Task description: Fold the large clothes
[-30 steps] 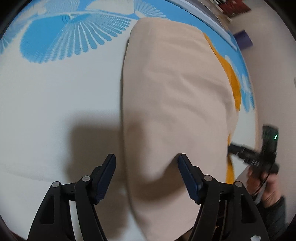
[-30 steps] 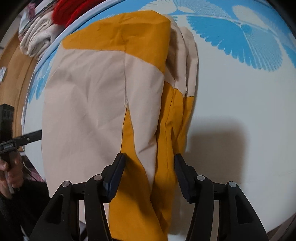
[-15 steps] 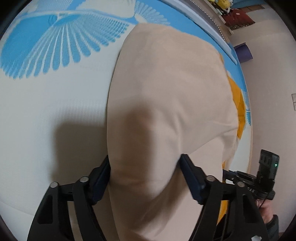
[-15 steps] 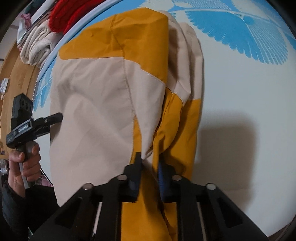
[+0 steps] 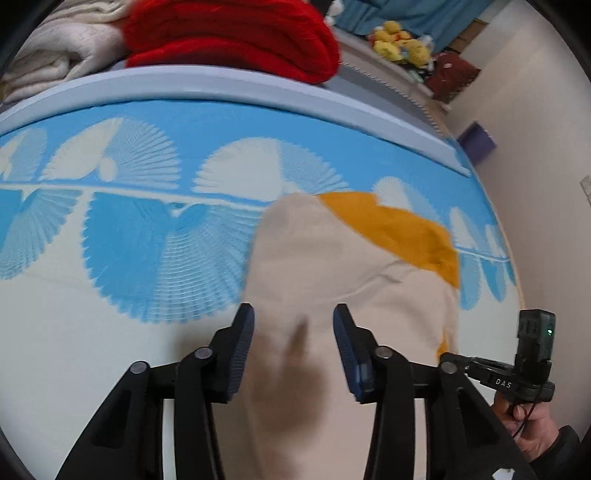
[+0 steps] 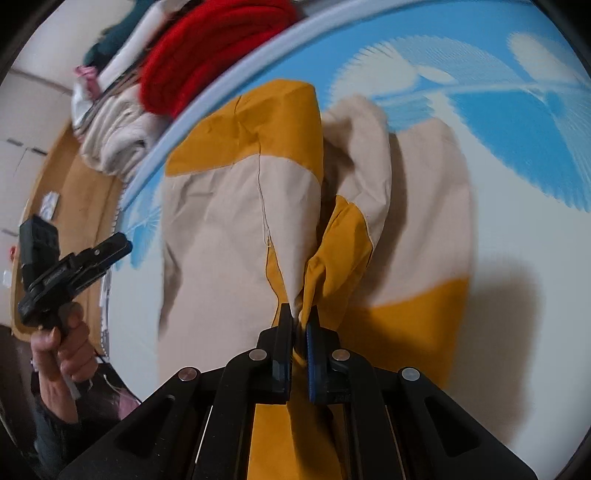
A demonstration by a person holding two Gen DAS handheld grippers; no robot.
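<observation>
1. Garment (image 6: pixel 229 221), a large beige piece with mustard-orange panels, lies partly folded on a white bed cover (image 5: pixel 74 350) printed with blue fans. In the right wrist view it fills the centre, running from twelve o'clock down to six.
2. Red blanket (image 5: pixel 236 33) and cream bedding (image 5: pixel 55 62) sit stacked past the bed's far edge, at eleven to twelve o'clock in the left wrist view.
3. Right gripper (image 6: pixel 300 325): a second ago its jaws stood apart over the cloth; they have just been closing and now pinch a gathered ridge of fabric, which rises in a taut peak.
4. Left gripper (image 5: pixel 293 345): jaws have just been closing, now about half open, beige cloth between them; whether the pads press it I cannot tell.
5. Meaning, as a judgement: the near hem is being lifted to fold towards the far edge.
</observation>
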